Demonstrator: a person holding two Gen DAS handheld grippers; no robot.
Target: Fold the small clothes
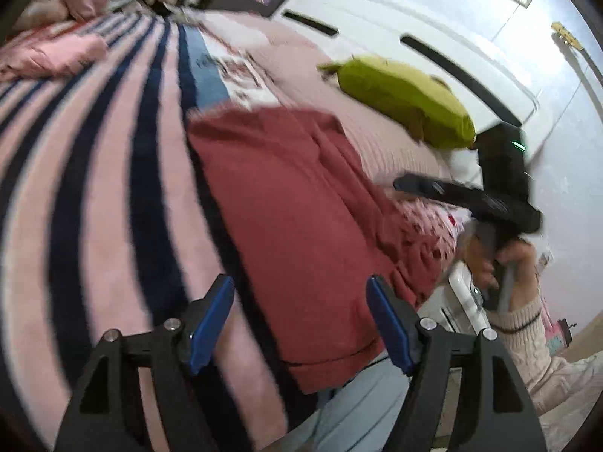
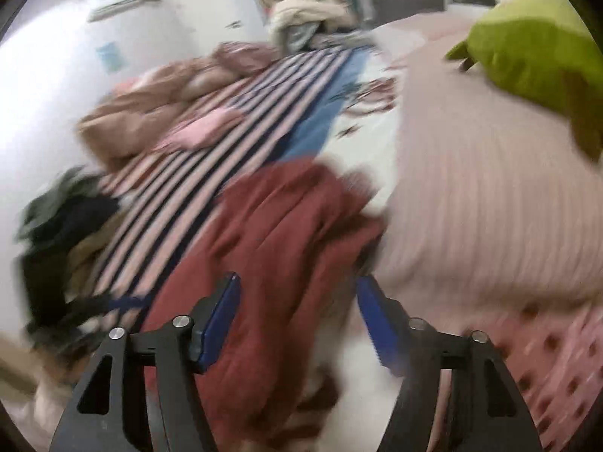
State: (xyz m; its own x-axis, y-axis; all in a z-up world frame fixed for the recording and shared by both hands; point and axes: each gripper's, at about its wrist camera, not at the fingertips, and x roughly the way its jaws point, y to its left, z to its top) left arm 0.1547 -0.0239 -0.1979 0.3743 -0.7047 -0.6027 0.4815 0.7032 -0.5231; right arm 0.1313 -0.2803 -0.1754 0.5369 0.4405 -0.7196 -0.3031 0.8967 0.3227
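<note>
Both of my tools are spread wide and hold nothing: the left tool (image 1: 299, 322) and right tool (image 2: 297, 318) hover over the dark red garment (image 1: 286, 203), lying rumpled on the striped bedspread (image 1: 113, 158) ahead.

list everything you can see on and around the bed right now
red garment: one, dark red, rumpled on the bed ahead of both grippers
striped blanket: one, pink and navy, spread on the bed left of the garment
ribbed cover: one, pale pink, right of the garment
green pillow: one, lime green, by the white headboard
pink folded cloth: one, light pink, on the stripes
brown bundle: one, tan, at the far bed edge
dark clothes pile: one heap, black and green, left bed edge
left gripper: open, blue pads, empty
right gripper: open, blue pads, empty
</note>
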